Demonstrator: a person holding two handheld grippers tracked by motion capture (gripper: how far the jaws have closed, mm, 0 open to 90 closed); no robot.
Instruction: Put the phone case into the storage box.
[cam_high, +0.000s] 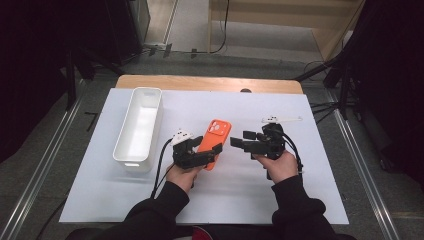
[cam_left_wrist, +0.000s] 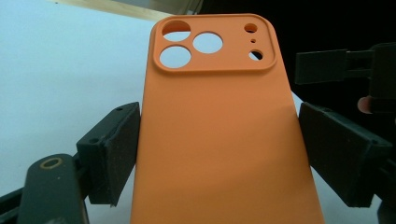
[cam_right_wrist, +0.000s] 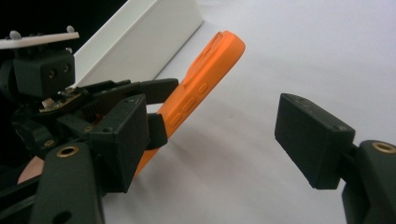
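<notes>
The phone case (cam_high: 215, 142), orange and with its far end tilting up off the desk (cam_high: 280, 200), is sitting between the jaws of your left hand-held gripper (cam_high: 202, 156), which is clamping its lower sides. Your right hand-held gripper (cam_high: 239, 141) is hovering just beside it, jaws spread and empty. A white bin (cam_high: 140, 127) is lying to your left.

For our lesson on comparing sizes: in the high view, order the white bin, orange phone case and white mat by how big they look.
1. White mat, largest.
2. White bin.
3. Orange phone case, smallest.
</notes>
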